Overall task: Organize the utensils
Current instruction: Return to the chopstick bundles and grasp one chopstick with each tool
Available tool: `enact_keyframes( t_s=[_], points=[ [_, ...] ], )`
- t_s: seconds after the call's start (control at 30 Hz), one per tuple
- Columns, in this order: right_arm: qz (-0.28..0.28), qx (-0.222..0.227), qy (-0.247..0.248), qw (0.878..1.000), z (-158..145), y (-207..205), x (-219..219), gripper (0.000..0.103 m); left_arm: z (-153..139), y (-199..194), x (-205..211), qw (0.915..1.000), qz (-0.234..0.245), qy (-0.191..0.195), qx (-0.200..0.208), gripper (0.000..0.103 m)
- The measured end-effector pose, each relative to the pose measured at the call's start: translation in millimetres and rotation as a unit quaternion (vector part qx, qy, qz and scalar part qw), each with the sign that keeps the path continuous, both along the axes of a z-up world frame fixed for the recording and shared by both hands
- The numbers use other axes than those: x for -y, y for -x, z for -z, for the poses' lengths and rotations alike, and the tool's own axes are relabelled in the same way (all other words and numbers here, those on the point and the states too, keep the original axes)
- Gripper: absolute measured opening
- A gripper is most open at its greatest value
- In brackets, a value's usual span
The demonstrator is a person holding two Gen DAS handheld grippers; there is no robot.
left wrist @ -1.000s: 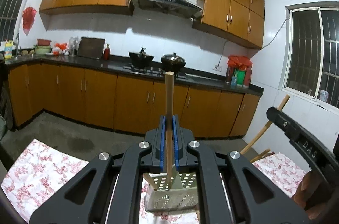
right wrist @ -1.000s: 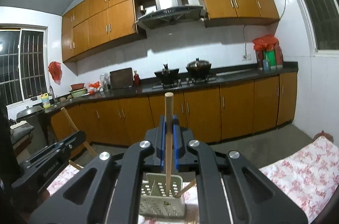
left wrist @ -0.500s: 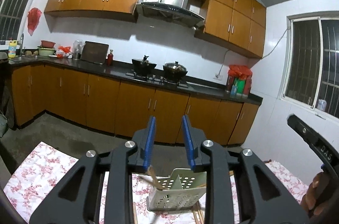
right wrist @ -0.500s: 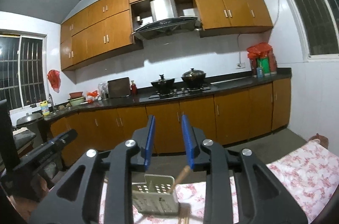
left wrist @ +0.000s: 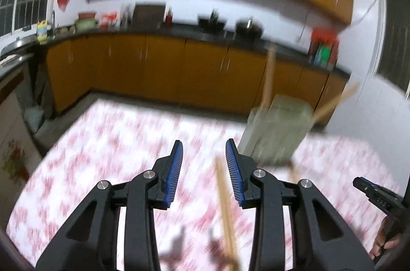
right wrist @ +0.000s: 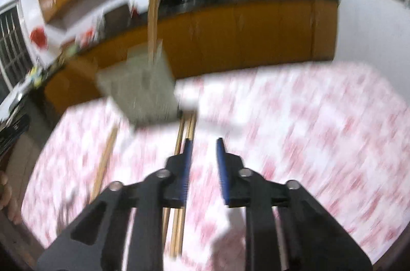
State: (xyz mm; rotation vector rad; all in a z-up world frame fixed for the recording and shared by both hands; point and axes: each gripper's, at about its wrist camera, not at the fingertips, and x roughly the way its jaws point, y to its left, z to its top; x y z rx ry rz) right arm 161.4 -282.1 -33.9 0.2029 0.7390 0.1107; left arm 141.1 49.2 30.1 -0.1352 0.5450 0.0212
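Both views are smeared by motion, so fine detail is lost. The landmark is the pale perforated utensil holder (left wrist: 275, 132), standing on the tabletop (left wrist: 115, 155), which wears a red-and-white floral cloth. At least two wooden chopsticks (left wrist: 269, 76) stick up out of the holder, one near upright, another leaning out to the side.

The left tongs (left wrist: 204, 168) hang in front of the holder, a little to its left, their blue pads apart and widening. A loose chopstick (left wrist: 225, 201) lies on the cloth beneath the gap, nearer the right pad; the blur makes it hard to say whether anything touches it, but the pads do not appear to press on it.

The right tongs (right wrist: 203, 163) sit in front of the holder, slightly to its right, with a narrow gap that is closing and only cloth visible between the pads. A small bundle of chopsticks (right wrist: 184, 135) runs from the holder's base back under the left pad, partly hidden by the black frame. A further stick (right wrist: 106, 158) lies left of the bundle.
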Motion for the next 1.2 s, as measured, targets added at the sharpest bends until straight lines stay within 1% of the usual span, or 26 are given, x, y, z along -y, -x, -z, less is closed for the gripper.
enact_keyframes(
  t_s=[0.03, 0.1, 0.17, 0.23, 0.33, 0.4, 0.6, 0.73, 0.87, 1.0, 1.2],
  points=[
    [-0.011, -0.02, -0.003, 1.0, 15.4, 2.1, -6.0, 0.015, 17.6, -0.3, 0.7, 0.9996, 0.002, -0.007, -0.027, 0.036],
    [-0.025, -0.052, -0.007, 0.998, 42.5, 7.5, -16.3, 0.013, 39.7, 1.3, 0.9, 0.9982, 0.009, -0.005, -0.059, 0.036],
    [-0.033, -0.07, -0.013, 0.997, 57.4, 10.6, -25.8, 0.012, 58.4, 3.3, 0.9, 0.9963, 0.014, -0.004, -0.085, 0.035],
    [-0.039, -0.077, -0.018, 0.996, 64.8, 13.2, -31.2, 0.012, 69.4, 4.7, -0.2, 0.9947, 0.019, 0.0, -0.101, 0.035],
    [-0.044, -0.08, -0.019, 0.996, 67.9, 13.8, -40.4, 0.011, 78.9, 7.4, 4.5, 0.9934, 0.026, 0.003, -0.112, 0.035],
    [-0.046, -0.084, -0.015, 0.995, 67.6, 14.4, -41.1, 0.009, 83.5, 10.7, 6.9, 0.9929, 0.029, 0.004, -0.115, 0.035],
    [-0.042, -0.089, -0.011, 0.995, 68.7, 13.2, -40.2, 0.009, 92.0, 13.6, 14.2, 0.9915, 0.036, 0.005, -0.125, 0.035],
    [-0.049, -0.089, 0.0, 0.995, 67.3, 11.4, -43.3, 0.009, 96.2, 12.4, 17.1, 0.9901, 0.044, 0.013, -0.133, 0.032],
    [-0.028, -0.086, 0.02, 0.996, 67.1, 8.6, -41.4, 0.008, 99.8, 11.9, 20.0, 0.9885, 0.055, 0.022, -0.139, 0.029],
    [-0.001, -0.087, 0.017, 0.996, 67.5, 7.0, -28.8, 0.008, 102.9, 12.7, 25.1, 0.9868, 0.07, 0.028, -0.144, 0.027],
    [0.01, -0.088, 0.011, 0.996, 68.1, 7.1, -20.7, 0.008, 108.8, 11.8, 34.5, 0.9835, 0.089, 0.026, -0.156, 0.025]
  ],
)
